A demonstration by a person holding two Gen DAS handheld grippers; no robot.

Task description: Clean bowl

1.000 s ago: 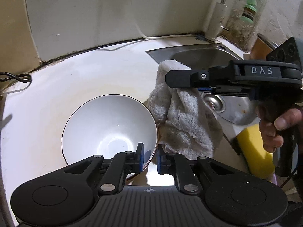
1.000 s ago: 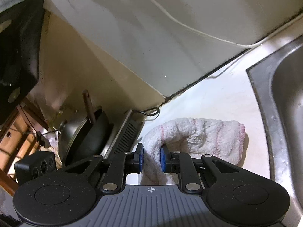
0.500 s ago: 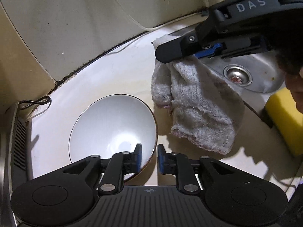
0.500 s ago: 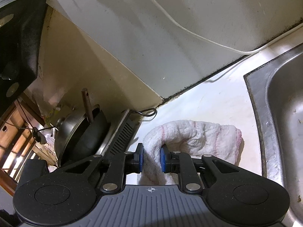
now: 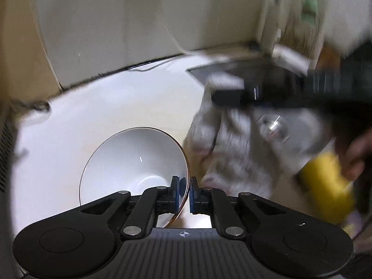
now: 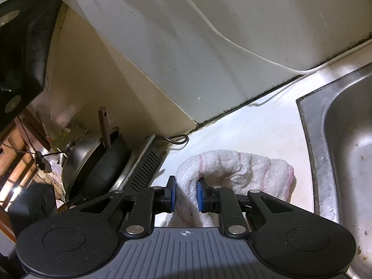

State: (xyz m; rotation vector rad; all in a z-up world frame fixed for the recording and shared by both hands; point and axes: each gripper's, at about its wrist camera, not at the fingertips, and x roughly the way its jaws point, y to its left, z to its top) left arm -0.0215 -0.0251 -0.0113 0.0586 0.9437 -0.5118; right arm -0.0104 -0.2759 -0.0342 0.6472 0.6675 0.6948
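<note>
- On the white counter (image 5: 97, 107), near and left of centre, the white bowl (image 5: 130, 160) sits tilted, its thin brown rim raised on the right; its inside looks bare.
- Left gripper (image 5: 184, 194): jaws closed tight on the bowl's near-right rim, one blue pad inside the wall, one outside.
- Just right of the bowl hangs the white cloth (image 6: 232, 172), pink-striped and bunched; it is blurred in the left view.
- Right gripper (image 6: 185, 194): jaws narrow, pinching a fold of the cloth between blue pads; a hand (image 5: 353, 153) holds its grip.
- Farther right lies the steel sink (image 6: 344, 139); a yellow sponge (image 5: 325, 186) sits near-right.
- Far left, a dark pan (image 6: 102, 162) stands on edge.
</note>
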